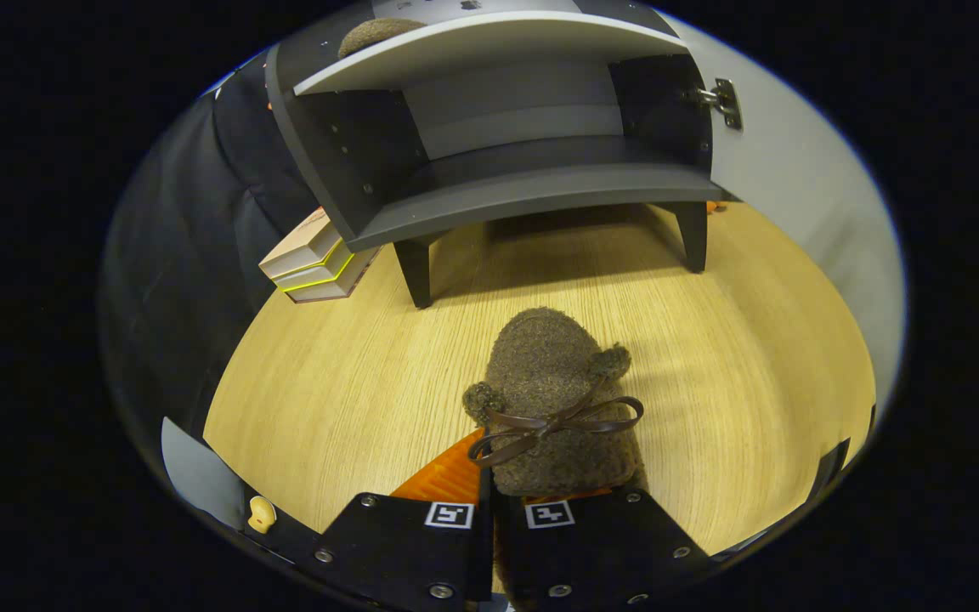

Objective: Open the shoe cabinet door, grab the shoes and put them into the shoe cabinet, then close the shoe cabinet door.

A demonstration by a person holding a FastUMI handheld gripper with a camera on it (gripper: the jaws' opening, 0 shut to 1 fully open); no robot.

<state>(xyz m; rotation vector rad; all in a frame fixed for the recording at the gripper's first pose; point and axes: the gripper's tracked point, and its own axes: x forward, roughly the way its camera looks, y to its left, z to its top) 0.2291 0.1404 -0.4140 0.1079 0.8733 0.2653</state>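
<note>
Fingers of your gripper were drawn close together and clamped on the heel end of the fuzzy brown slipper with the dark ribbon bow and two pom-poms, which stuck out ahead of them with its toe pointing toward the cabinet. One ribbed finger pad showed along the slipper's near side, pressed against it; the other pad was hidden behind the slipper, so the grip on that side is my reading rather than something plainly seen.

You were in the carrying step. The dark grey shoe cabinet on short legs stood beyond the slipper on the pale wood-grain floor, and its pale door hung swung open at the side on a metal hinge, so the opening part looked done. The lower compartment showed as bare shelf. On the light shelf above it, a second fuzzy brown shape sat near the corner, probably the other slipper, though too little of it showed to be sure.

A small stack of books with yellow-edged covers lay on the floor beside the cabinet's far side panel, well clear of your path.

Your next move called for lifting the slipper over the lower shelf's front lip, pushing it toe-first into the compartment, then releasing it well inside so the door could swing shut.
</note>
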